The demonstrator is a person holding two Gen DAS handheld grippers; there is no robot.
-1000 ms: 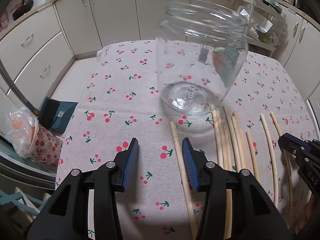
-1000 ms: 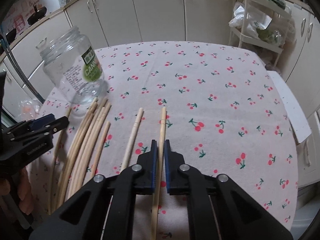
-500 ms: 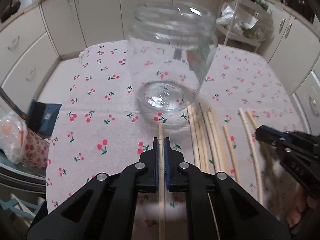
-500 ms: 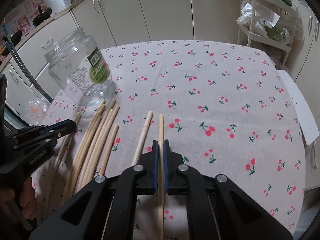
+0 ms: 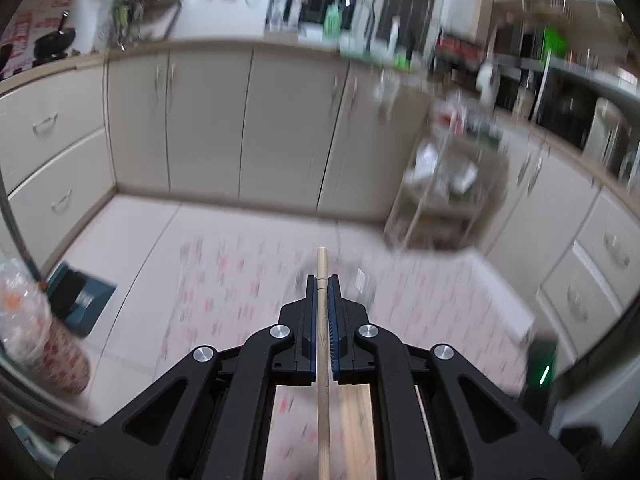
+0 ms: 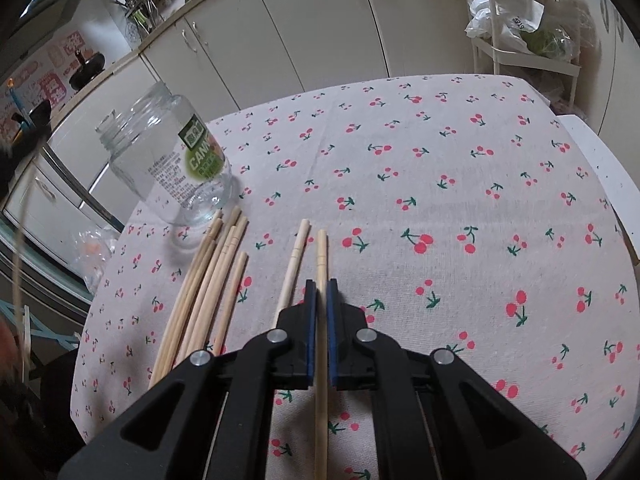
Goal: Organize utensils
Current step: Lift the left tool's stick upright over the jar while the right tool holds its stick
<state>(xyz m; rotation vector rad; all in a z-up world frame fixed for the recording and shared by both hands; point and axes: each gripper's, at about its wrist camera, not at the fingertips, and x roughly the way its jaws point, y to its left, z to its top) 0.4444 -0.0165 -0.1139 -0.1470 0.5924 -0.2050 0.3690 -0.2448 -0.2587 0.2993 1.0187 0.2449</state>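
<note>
Left gripper [image 5: 322, 280], apart a sec ago, is now clamped on a chopstick [image 5: 322, 360] and raised off the cloth [image 6: 440, 200]; view blurred. Jar [image 6: 172, 164] stands empty at cloth's left, w/ loose sticks [image 6: 208, 280] beside it. Right gripper [image 6: 320, 284] stays clamped on its stick [image 6: 321, 256], tip poking past the pads.

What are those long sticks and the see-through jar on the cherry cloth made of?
The sticks look like pale unfinished bamboo or wood: matte, with small carved rings near the tips. The jar is clear and glossy with a threaded neck and a green label; glass or hard plastic, hard to say which.
</note>
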